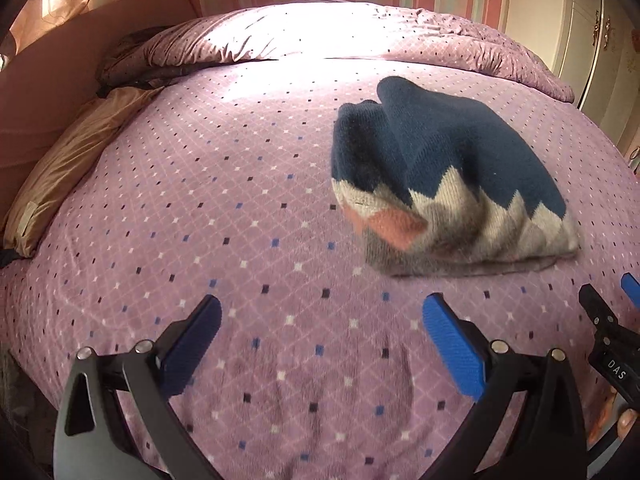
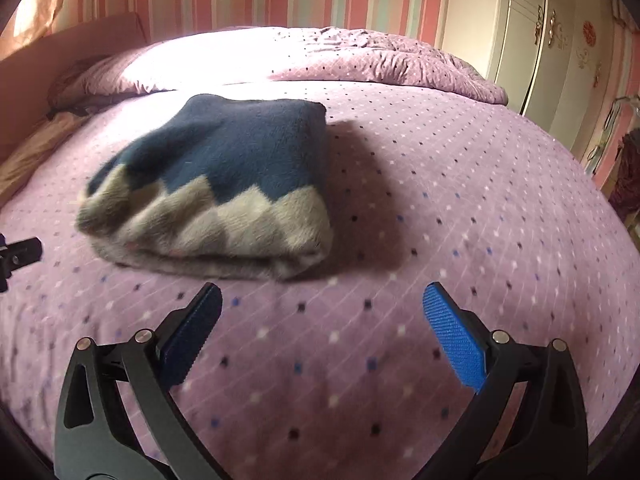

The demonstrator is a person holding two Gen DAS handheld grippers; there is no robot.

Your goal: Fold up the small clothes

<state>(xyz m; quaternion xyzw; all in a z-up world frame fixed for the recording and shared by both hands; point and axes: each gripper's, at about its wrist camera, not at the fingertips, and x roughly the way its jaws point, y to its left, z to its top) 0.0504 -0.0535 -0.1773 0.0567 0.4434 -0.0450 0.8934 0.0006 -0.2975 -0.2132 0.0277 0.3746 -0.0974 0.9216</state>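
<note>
A small knitted sweater [image 1: 448, 176], navy with grey zigzags and a pink patch, lies folded in a thick bundle on the purple bed cover. In the right wrist view the sweater [image 2: 224, 184] sits ahead and to the left. My left gripper [image 1: 320, 320] is open and empty, near the bed's front, left of and nearer than the sweater. My right gripper [image 2: 322, 312] is open and empty, just in front of the sweater's near right corner. The right gripper's tips also show at the right edge of the left wrist view [image 1: 612, 304].
The purple dotted bed cover [image 1: 240, 220] fills both views. A rolled purple quilt [image 2: 380, 60] lies along the far side. A tan pillow [image 1: 68, 172] and headboard are at the left. A white wardrobe [image 2: 540, 40] stands at the far right.
</note>
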